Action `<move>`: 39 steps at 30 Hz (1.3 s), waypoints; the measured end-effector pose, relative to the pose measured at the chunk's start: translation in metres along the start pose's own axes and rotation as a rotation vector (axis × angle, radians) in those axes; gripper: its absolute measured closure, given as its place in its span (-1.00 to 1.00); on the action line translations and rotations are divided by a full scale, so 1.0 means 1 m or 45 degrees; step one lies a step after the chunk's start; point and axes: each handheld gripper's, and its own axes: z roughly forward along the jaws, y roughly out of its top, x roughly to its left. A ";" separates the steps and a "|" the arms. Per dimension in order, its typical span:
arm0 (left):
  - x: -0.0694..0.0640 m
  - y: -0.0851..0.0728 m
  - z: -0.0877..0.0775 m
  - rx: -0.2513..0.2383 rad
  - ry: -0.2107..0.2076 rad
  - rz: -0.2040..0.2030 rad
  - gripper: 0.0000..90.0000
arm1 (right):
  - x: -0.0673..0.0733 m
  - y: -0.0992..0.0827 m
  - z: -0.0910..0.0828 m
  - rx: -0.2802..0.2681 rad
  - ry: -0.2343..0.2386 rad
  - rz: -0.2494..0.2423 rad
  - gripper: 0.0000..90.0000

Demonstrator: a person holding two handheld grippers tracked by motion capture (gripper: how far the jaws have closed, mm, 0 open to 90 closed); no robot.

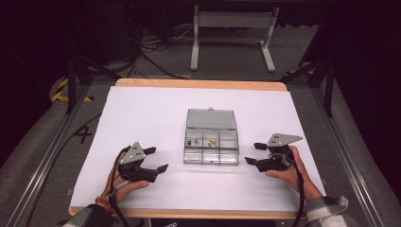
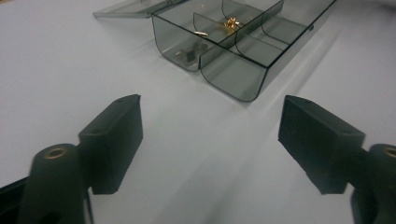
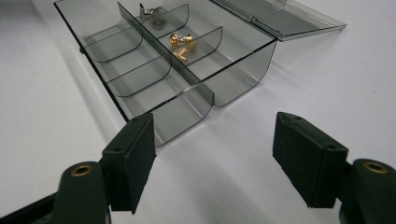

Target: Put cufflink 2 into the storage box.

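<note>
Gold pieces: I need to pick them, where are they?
High view: the gold pieces lie in the clear box's far-row middle compartment, beside the silver pieces.

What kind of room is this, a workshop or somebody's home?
Most likely a lab or recording workspace, not a home. A white-covered table sits inside a metal frame, loose cables run over the grey floor behind it, and a clear compartment box lies centred between a hand-held left claw and right claw.

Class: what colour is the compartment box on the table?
Clear smoky grey; the box shows best in the right gripper view.
</note>
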 end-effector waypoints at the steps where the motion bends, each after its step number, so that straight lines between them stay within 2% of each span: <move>1: 0.002 0.003 0.003 0.003 0.005 0.006 -0.42 | -0.001 0.001 0.001 0.007 -0.012 -0.004 -0.29; 4: 0.005 0.008 0.008 0.004 -0.002 0.008 -0.27 | -0.003 0.005 0.001 0.001 -0.018 0.002 -0.22; 6: 0.009 0.014 0.013 -0.013 0.017 0.032 -0.21 | -0.007 0.008 0.001 -0.019 -0.020 0.029 -0.21; 9: 0.015 0.020 0.019 -0.015 0.005 0.042 0.09 | -0.011 0.014 0.002 -0.035 -0.020 0.043 -0.20; 10: 0.017 0.022 0.021 -0.016 -0.021 0.036 0.19 | -0.013 0.016 0.003 -0.039 -0.021 0.050 -0.20; 11: 0.020 0.024 0.023 -0.011 -0.024 0.040 0.34 | -0.015 0.019 0.003 -0.051 -0.025 0.057 -0.18; 13: 0.021 0.026 0.025 -0.003 -0.023 0.038 0.49 | -0.019 0.024 0.005 -0.054 -0.025 0.077 -0.15; 14: 0.025 0.031 0.030 0.027 -0.013 0.068 0.62 | -0.022 0.027 0.006 -0.061 -0.028 0.080 -0.12; 17: 0.029 0.037 0.035 0.030 -0.018 0.058 0.70 | -0.025 0.033 0.007 -0.069 -0.033 0.089 -0.09; 18: 0.031 0.040 0.037 0.032 0.001 0.078 0.76 | -0.028 0.037 0.009 -0.078 -0.019 0.103 -0.09; 19: 0.032 0.042 0.039 0.041 -0.010 0.075 0.81 | -0.029 0.040 0.011 -0.067 -0.028 0.100 -0.09; 22: 0.037 0.049 0.046 0.051 -0.008 0.081 0.92 | -0.032 0.050 0.016 -0.042 -0.042 0.084 -0.06; 25: 0.041 0.053 0.055 0.071 -0.008 0.079 0.94 | -0.035 0.055 0.020 -0.041 -0.048 0.101 -0.01; 27: 0.044 0.055 0.060 0.066 -0.012 0.070 0.96 | -0.038 0.059 0.025 -0.019 -0.058 0.091 0.06; 30: 0.046 0.057 0.063 0.073 -0.001 0.067 0.97 | -0.042 0.061 0.028 -0.010 -0.046 0.102 0.07; 32: 0.047 0.059 0.068 0.085 0.017 0.076 0.97 | -0.047 0.064 0.030 -0.012 -0.053 0.142 0.07; 34: 0.048 0.060 0.073 0.100 0.029 0.060 0.97 | -0.052 0.067 0.034 -0.017 -0.087 0.164 0.09; 36: 0.050 0.061 0.078 0.107 0.028 0.039 0.97 | -0.054 0.069 0.038 -0.043 -0.063 0.201 0.08; 39: 0.050 0.063 0.083 0.116 0.035 0.040 0.97 | -0.056 0.071 0.048 -0.029 -0.078 0.212 0.06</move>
